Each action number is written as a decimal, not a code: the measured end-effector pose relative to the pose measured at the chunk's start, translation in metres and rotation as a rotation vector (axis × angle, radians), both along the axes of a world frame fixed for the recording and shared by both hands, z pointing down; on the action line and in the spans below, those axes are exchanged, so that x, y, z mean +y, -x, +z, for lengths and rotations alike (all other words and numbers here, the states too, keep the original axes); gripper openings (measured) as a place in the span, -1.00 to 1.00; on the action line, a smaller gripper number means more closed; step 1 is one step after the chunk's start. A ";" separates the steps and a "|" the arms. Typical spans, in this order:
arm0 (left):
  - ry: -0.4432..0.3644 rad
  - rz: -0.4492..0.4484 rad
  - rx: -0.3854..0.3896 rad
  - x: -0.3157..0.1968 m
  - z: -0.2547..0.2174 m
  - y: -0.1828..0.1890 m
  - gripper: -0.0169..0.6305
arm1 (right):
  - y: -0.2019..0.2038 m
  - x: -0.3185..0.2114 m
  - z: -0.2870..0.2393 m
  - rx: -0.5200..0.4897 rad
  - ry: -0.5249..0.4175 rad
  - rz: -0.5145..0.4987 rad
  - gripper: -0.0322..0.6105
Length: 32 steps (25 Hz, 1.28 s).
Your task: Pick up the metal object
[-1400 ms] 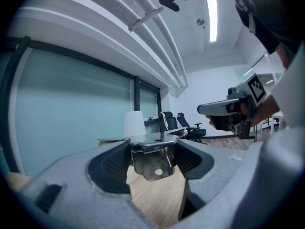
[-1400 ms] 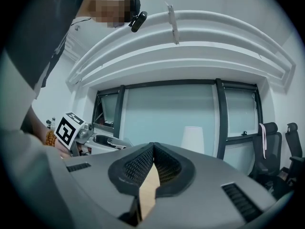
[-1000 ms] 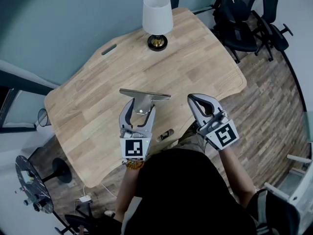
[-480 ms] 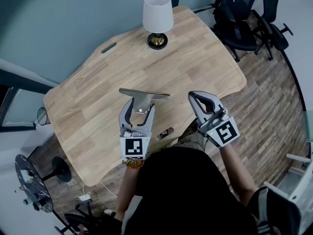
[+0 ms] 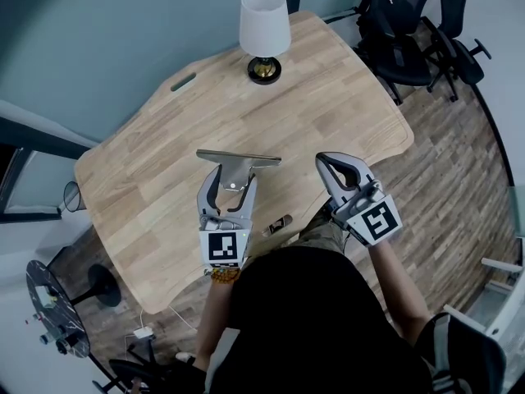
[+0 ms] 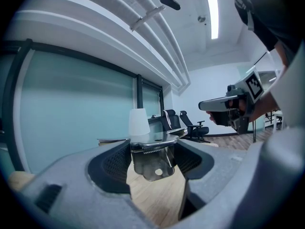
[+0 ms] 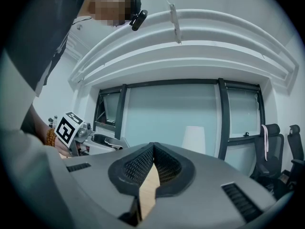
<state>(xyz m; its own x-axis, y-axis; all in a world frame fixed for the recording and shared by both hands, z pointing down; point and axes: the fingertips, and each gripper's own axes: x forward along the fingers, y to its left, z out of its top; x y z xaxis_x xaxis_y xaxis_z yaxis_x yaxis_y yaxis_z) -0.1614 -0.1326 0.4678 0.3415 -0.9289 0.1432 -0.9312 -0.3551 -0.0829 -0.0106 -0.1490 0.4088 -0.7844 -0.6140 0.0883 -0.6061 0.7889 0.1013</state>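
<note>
The left gripper [image 5: 232,179] is clamped on the metal object [image 5: 238,161], a flat stem with a hole topped by a crossbar. The stem sits between the jaws and the crossbar lies just past the tips [image 6: 152,149]. The table [image 5: 328,97] shows below it, and a lamp [image 5: 264,27] stands well ahead. To its right, the right gripper [image 5: 323,162] hangs over the table's near edge with its jaws together and nothing between them [image 7: 152,149].
</note>
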 end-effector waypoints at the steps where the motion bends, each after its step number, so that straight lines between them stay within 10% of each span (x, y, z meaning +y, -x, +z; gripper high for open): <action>1: 0.008 -0.003 0.005 0.001 0.001 0.001 -0.04 | 0.001 0.000 0.000 0.001 0.000 -0.002 -0.90; 32: 0.026 0.020 0.004 0.000 0.009 -0.006 -0.04 | 0.002 -0.001 0.004 0.003 0.002 -0.008 -0.90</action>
<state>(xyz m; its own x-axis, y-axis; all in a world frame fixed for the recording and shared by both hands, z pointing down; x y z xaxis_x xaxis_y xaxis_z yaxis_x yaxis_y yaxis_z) -0.1551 -0.1321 0.4772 0.3609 -0.9178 0.1657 -0.9241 -0.3759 -0.0694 -0.0126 -0.1504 0.4130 -0.7889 -0.6076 0.0921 -0.5996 0.7939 0.1015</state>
